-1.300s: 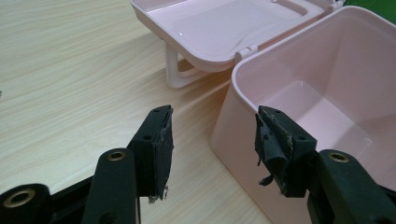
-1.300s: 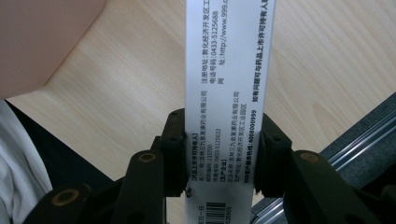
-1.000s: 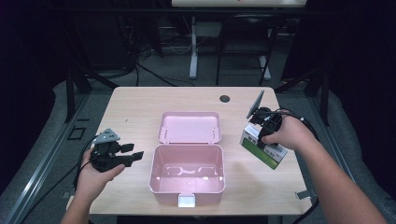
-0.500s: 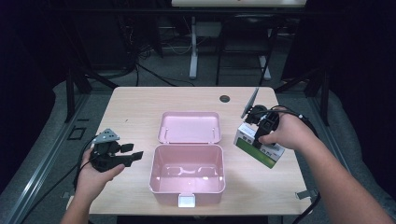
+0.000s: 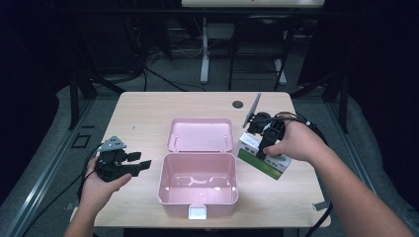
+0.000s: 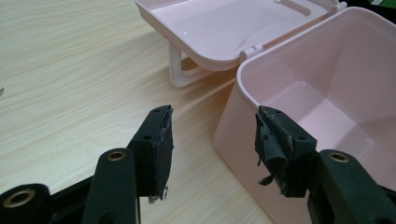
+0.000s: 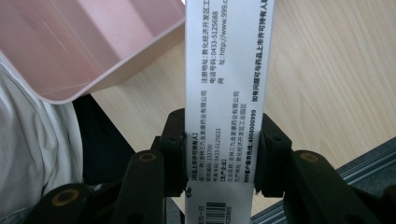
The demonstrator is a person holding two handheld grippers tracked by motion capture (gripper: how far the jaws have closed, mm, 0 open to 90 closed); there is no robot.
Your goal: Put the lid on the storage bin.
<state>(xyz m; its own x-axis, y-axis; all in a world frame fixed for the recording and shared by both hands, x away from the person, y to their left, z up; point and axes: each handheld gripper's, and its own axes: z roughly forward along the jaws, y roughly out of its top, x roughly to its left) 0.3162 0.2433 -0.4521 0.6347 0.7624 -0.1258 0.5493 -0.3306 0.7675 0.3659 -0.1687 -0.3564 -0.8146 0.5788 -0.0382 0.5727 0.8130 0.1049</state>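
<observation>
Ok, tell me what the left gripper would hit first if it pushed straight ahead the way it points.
Probably the near side wall of the open pink box: the left gripper has open jaws that straddle the box's corner, with bare table on the other side. Depth is hard to judge.

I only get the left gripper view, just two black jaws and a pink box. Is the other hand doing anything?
Observer: Yes. In the high view the right gripper holds a small white and green carton above the table, to the right of the pink box.
Operator: Is it squeezing it properly?
Observer: The right gripper view shows both pads pressed on the carton's narrow white printed side.
Operator: And my own gripper, where is it?
Observer: The left gripper sits to the left of the box with its jaws open and nothing between them.
</observation>
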